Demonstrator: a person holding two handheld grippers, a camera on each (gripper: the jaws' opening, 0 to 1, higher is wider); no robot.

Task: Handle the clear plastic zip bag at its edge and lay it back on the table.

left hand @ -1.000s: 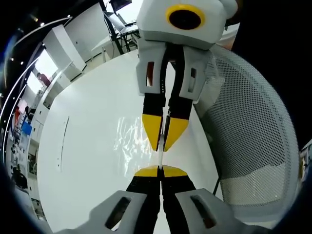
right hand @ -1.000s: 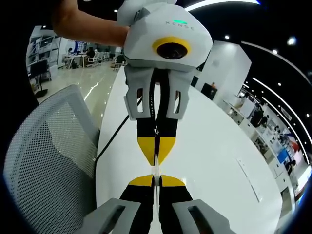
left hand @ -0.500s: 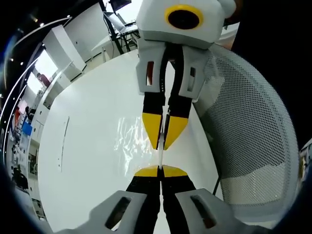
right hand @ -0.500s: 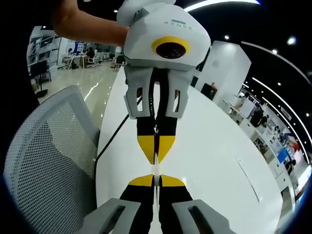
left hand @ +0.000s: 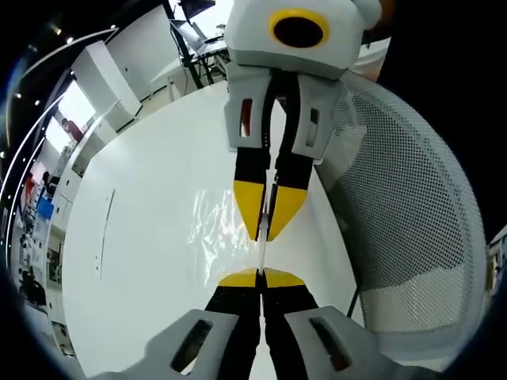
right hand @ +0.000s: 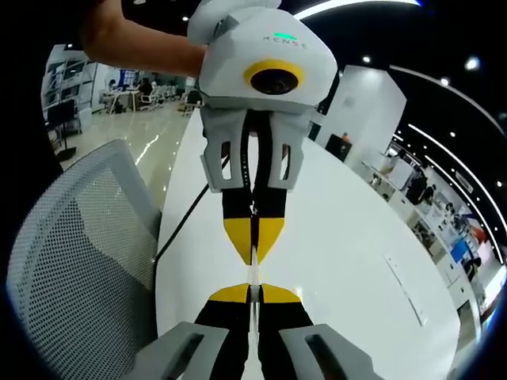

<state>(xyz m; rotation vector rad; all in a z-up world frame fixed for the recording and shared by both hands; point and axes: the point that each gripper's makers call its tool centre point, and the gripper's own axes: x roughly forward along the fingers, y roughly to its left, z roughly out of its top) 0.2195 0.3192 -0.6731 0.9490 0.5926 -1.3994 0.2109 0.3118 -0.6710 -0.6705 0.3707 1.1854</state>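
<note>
I see left tool [left hand: 260,277] with jaws pressed together, yellow tips meeting. Right tool [left hand: 264,229] faces it tip to tip, jaws closed too. In right gripper view, right tool [right hand: 253,293] clamped, left tool [right hand: 253,252] opposite, pointing down at it. Bare forearm [right hand: 139,43] behind left tool.

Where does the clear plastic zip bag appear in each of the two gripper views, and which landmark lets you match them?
Left gripper view: the zip bag hangs centre-left over the white table, its edge pinched between the left gripper and the right gripper.
Right gripper view: seen edge-on, the bag is a thin strip at centre, between the two grippers' tips.
Shared landmark: the mesh chair, right in the left gripper view, left in the right gripper view.
</note>
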